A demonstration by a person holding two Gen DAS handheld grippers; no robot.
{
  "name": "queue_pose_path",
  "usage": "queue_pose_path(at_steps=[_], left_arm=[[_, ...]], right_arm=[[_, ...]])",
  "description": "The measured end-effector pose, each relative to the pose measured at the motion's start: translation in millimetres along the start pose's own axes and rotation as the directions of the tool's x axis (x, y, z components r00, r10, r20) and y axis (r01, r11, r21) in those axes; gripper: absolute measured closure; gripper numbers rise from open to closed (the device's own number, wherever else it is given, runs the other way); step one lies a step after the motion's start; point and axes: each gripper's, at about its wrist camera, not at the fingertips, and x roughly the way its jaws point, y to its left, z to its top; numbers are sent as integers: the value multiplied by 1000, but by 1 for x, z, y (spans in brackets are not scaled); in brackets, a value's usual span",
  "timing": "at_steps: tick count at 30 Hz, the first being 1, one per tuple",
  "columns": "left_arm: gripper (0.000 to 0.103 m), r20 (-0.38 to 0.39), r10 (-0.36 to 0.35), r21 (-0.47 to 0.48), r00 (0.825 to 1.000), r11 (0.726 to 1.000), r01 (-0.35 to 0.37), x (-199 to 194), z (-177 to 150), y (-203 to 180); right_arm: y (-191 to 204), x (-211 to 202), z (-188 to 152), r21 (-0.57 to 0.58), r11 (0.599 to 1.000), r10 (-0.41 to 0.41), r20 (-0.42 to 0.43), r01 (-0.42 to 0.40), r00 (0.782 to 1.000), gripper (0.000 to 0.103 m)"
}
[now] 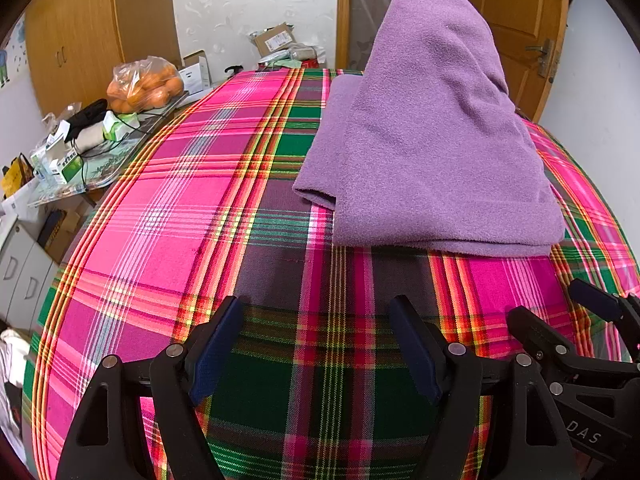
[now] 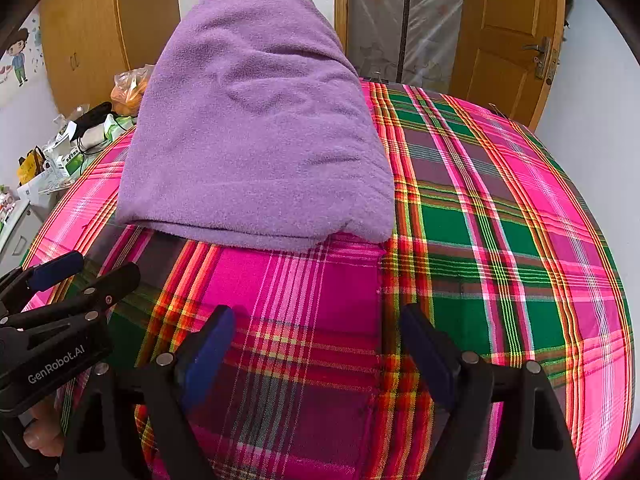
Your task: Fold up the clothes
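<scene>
Left wrist view shows the fleece [image 1: 432, 140] lying folded on the plaid bed [image 1: 180, 200], ahead and right of the left claw [image 1: 316, 344], whose jaws stand apart and empty. It sits ahead and left of the right claw [image 2: 318, 350], equally wide, well clear. Soft, light, limp; pinch its near corners.

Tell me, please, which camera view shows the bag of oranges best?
The left wrist view: the bag of oranges sits in plain sight on the cluttered side table beside the bed. In the right wrist view only a sliver of the bag shows, since the purple garment hides the rest.
</scene>
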Motion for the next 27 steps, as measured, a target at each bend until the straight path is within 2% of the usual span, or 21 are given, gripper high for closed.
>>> queue_pose_path(at_steps=[27], left_arm=[[26, 0, 1, 1, 1000, 1000, -1, 0, 2, -2]], right_arm=[[-1, 3, 1, -1, 1000, 0, 0, 0, 1000, 18]])
